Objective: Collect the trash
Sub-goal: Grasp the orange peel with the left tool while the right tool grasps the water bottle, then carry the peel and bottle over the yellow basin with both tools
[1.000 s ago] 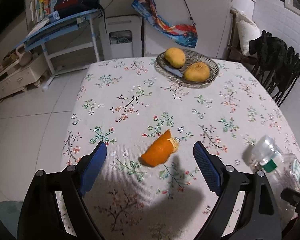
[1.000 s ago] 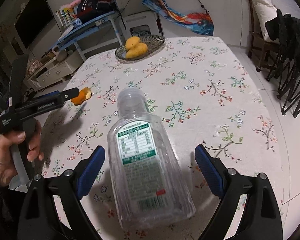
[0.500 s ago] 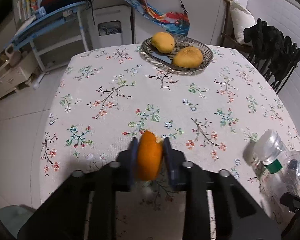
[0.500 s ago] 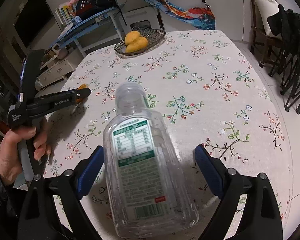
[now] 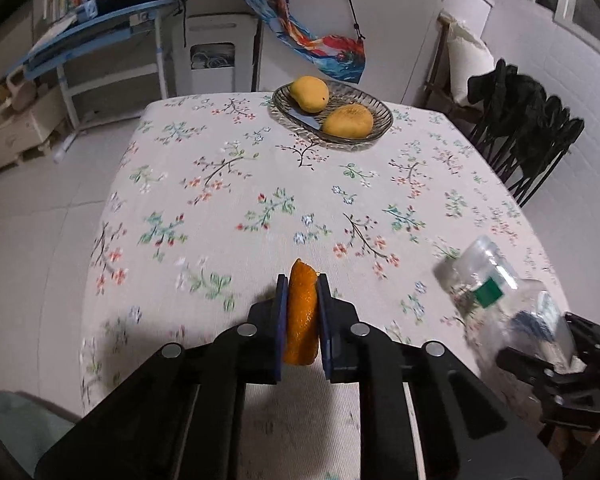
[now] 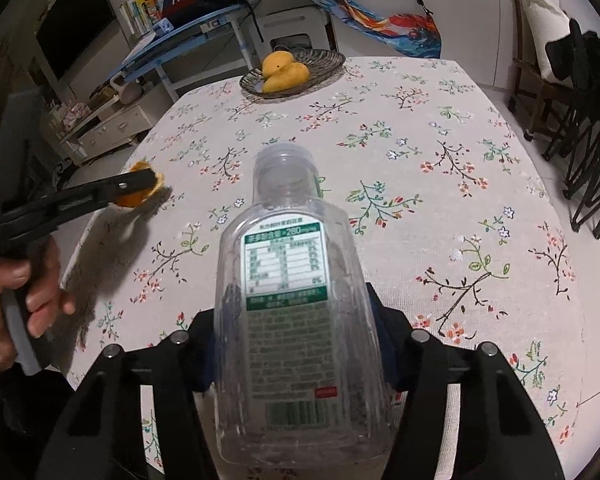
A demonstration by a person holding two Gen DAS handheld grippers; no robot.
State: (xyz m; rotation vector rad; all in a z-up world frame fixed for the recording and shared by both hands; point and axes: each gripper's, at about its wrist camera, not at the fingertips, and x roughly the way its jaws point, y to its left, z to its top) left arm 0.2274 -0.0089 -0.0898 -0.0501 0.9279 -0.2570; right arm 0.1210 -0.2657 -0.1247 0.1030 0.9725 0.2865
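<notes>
Left tongs (image 5: 302, 316): jaws just closed, clamped on the orange peel (image 5: 300, 312), just above the surface (image 5: 228, 200).
Right tongs (image 6: 296, 344): jaws just closed in, pressing the empty plastic bottle's (image 6: 292, 280) sides.
Done: both scraps gripped.
Left: carry to a bin; none visible.

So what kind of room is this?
Most likely a home's living or dining room: a table with a flowery tablecloth, a dish holding mangoes, and a shelf of books behind.
</notes>
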